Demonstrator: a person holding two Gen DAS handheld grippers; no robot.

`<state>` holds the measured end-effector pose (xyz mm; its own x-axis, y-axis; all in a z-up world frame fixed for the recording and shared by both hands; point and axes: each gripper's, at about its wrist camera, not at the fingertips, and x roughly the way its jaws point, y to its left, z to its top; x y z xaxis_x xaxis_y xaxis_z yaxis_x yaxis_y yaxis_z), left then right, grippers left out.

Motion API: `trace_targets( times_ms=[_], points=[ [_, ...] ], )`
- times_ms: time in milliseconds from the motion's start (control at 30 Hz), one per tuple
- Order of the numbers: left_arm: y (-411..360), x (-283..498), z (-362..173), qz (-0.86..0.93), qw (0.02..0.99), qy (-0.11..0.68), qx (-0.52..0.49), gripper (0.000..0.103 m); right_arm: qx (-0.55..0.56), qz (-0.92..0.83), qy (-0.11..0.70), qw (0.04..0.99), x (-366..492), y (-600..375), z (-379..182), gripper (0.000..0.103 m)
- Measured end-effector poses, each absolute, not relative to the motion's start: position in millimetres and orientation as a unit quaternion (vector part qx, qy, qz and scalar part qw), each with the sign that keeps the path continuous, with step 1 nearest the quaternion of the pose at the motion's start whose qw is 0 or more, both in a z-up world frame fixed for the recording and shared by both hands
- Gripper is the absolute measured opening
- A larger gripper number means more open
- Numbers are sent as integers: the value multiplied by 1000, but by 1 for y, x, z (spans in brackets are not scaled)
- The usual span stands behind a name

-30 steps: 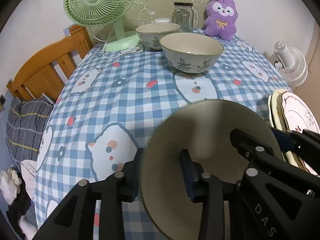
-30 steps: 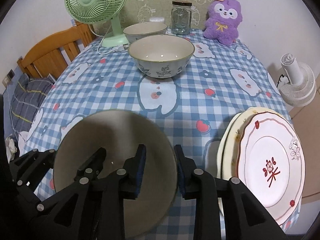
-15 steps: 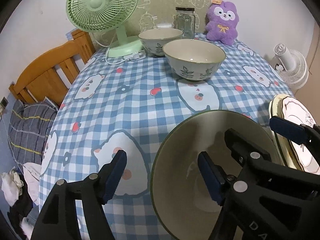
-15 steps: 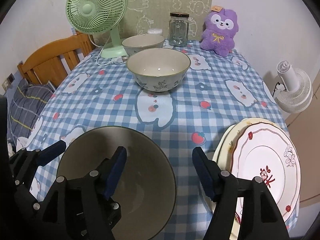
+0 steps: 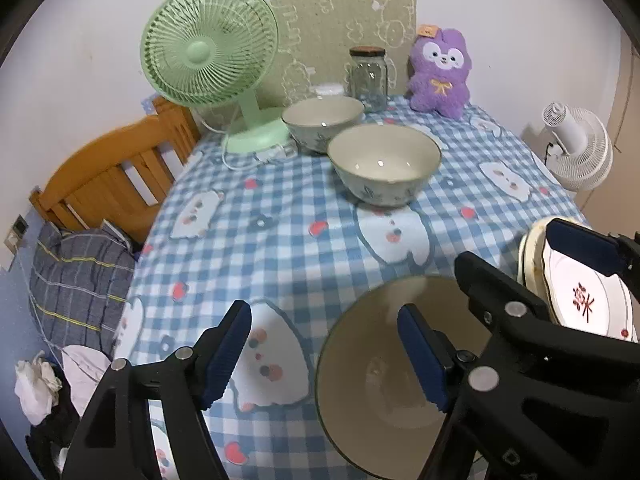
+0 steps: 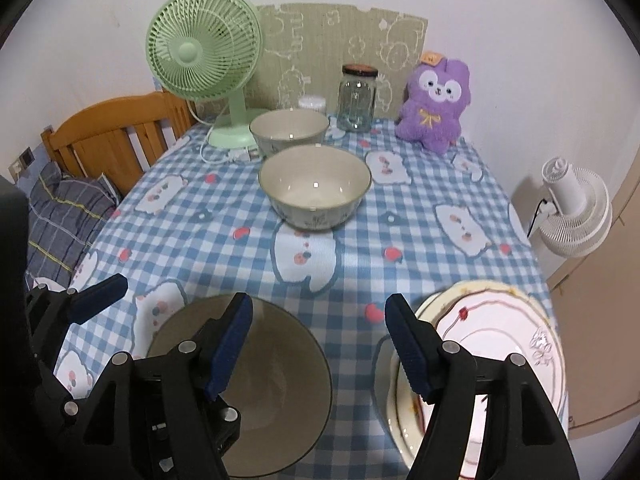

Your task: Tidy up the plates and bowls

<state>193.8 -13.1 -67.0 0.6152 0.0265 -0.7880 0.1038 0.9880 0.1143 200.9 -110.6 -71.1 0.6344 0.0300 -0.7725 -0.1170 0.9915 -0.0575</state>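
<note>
A cream bowl [image 5: 384,384] [image 6: 272,384] sits on the checked tablecloth at the near edge. My left gripper [image 5: 324,356] is open with its jaws astride the bowl's left rim. My right gripper [image 6: 320,344] is open, astride the bowl's right rim. Two more floral bowls stand further back, one mid-table [image 5: 384,164] [image 6: 316,188] and one behind it [image 5: 322,124] [image 6: 288,130]. A stack of plates [image 6: 492,364] [image 5: 580,296] lies at the near right edge.
A green desk fan [image 6: 204,64] with its cable, a glass jar [image 6: 357,98] and a purple plush [image 6: 434,108] stand along the back. A wooden chair [image 6: 116,136] is at the left. A white floor fan [image 6: 572,212] is beyond the table's right edge.
Both grippers were shut on the near bowl's rim one second ago. Both have opened and pulled back and up. The bowl now rests on the table.
</note>
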Motion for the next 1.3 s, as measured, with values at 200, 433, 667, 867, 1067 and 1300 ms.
trace_targets(
  times_ms=[200, 433, 667, 867, 1067, 1300],
  points=[
    [-12, 202, -51, -23, 901, 427, 65, 78, -47, 44, 415, 907, 207, -113, -53, 74],
    [-15, 213, -35, -25, 911, 406, 67, 78, -43, 54, 402, 913, 221, -116, -37, 74],
    [-18, 233, -26, -28, 914, 401, 59, 78, -49, 53, 391, 918, 239, -121, -28, 74],
    [-21, 255, -27, -30, 915, 400, 52, 78, -42, 57, 398, 915, 263, -126, -28, 74],
    [-24, 279, -37, -24, 916, 397, 50, 78, -42, 65, 379, 922, 286, -128, -36, 74],
    [-23, 315, -56, -29, 908, 413, 65, 77, -42, 78, 388, 917, 320, -131, -57, 74]
  ],
)
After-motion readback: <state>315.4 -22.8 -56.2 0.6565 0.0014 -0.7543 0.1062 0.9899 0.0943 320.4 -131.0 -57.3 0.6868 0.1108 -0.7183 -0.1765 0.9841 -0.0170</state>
